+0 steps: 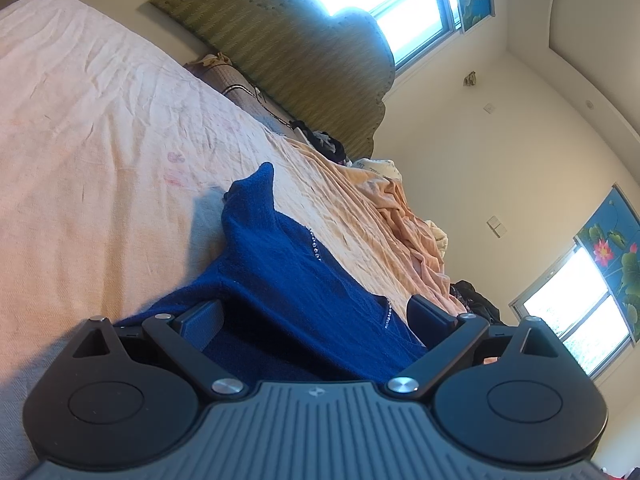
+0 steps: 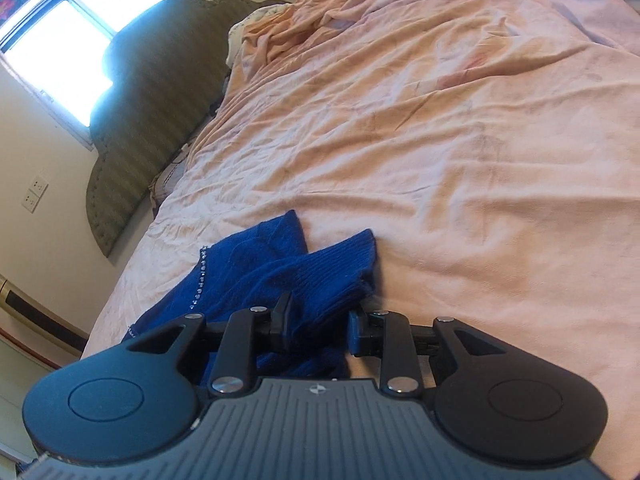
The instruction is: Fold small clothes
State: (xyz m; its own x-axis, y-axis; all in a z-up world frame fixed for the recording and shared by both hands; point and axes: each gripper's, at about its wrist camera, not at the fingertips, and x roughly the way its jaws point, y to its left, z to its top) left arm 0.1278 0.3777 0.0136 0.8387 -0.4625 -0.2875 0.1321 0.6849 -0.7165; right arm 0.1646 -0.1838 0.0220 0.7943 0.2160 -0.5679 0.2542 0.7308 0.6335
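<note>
A dark blue knit sweater (image 1: 280, 280) with a line of small rhinestones lies rumpled on the pink bed sheet (image 1: 100, 140). My left gripper (image 1: 316, 318) is open wide just above it, one finger on each side of the cloth and nothing pinched. In the right wrist view the same sweater (image 2: 280, 264) shows a ribbed cuff pointing away over the sheet (image 2: 440, 160). My right gripper (image 2: 320, 322) has its fingers drawn close on a bunch of that blue knit, which fills the gap between them.
A green padded headboard (image 1: 304, 60) stands against the wall under a bright window (image 1: 380, 4). A rumpled peach blanket (image 1: 400, 220) and dark clothes (image 1: 476, 304) lie along the bed's far side. The headboard (image 2: 152, 120) shows on the left in the right wrist view.
</note>
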